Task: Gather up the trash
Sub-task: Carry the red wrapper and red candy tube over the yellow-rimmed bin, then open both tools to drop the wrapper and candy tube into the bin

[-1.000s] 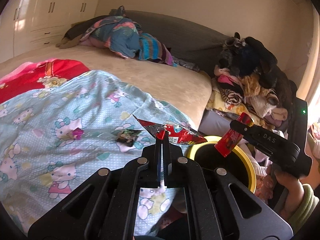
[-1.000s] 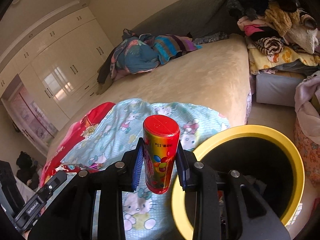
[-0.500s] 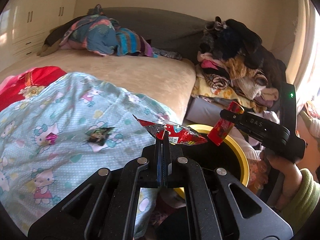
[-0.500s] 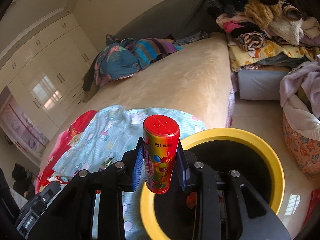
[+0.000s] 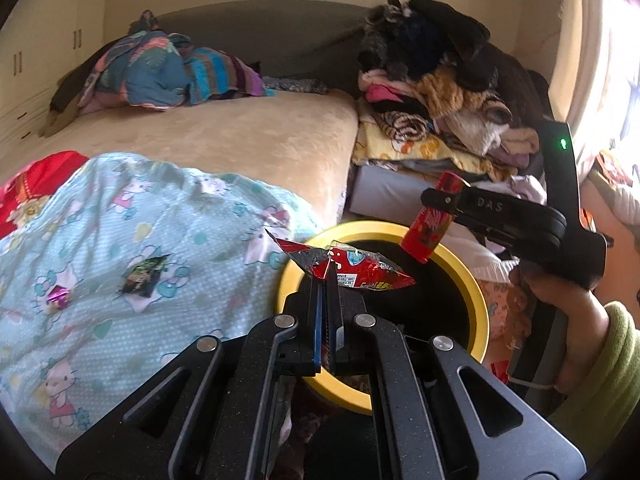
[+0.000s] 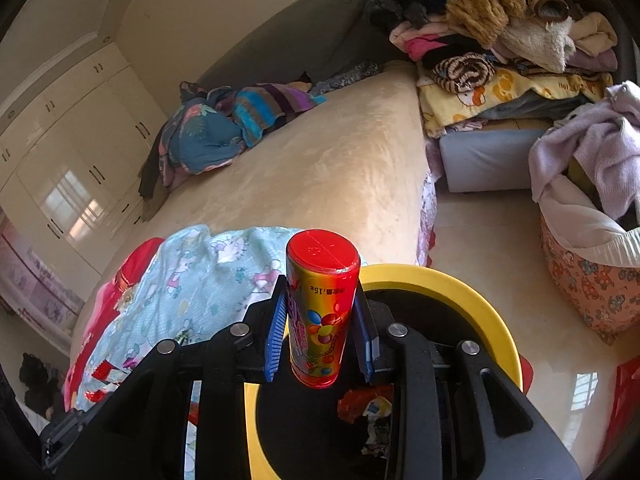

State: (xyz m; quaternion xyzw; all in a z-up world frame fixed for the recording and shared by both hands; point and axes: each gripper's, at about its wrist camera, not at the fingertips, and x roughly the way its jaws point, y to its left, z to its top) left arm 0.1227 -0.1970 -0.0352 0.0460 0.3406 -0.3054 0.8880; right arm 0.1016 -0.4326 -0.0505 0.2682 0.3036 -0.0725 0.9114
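My left gripper is shut on a red foil wrapper and holds it over the near rim of the yellow-rimmed black bin. My right gripper is shut on a red candy tube, upright above the bin; the tube also shows in the left wrist view over the bin's far rim. Crumpled trash lies inside the bin. A dark wrapper and a small pink wrapper lie on the Hello Kitty blanket.
The bin stands on the floor beside the beige bed. A pile of clothes sits on a grey box at the back right. A patterned basket with laundry stands right of the bin. Bundled clothes lie at the bed's head.
Both grippers have moved toward the bin with their items. The wrapper and the tube now hang over its opening; before, they were over the blanket's edge.
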